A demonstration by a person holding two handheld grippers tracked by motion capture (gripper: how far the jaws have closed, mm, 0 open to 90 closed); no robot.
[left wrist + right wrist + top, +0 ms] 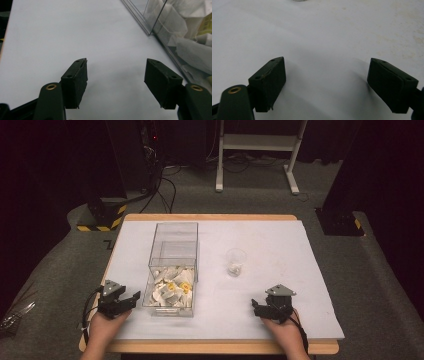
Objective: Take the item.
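Left tool (pixel 131 298) gapes empty beside clear box (pixel 172 270) of packets.

Left hand (pixel 102 327) entering from the lower edge, holding the left gripper (pixel 131 298) low over the worktop (pixel 260 270), fingers (pixel 75 80) parted with nothing between, right hand (pixel 285 332) likewise holding the right gripper (pixel 256 306), fingers (pixel 268 80) wide apart, empty.

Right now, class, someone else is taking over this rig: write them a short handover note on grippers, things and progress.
Left gripper: open, holding nothing, beside the clear plastic box of white and yellow paper packets.
Right gripper: open, holding nothing, low over the white table cover, nearer the person than the small clear plastic cup.
Done: packets lie in the box; something small and pale sits in the cup.
Left: neither gripper grips anything yet.
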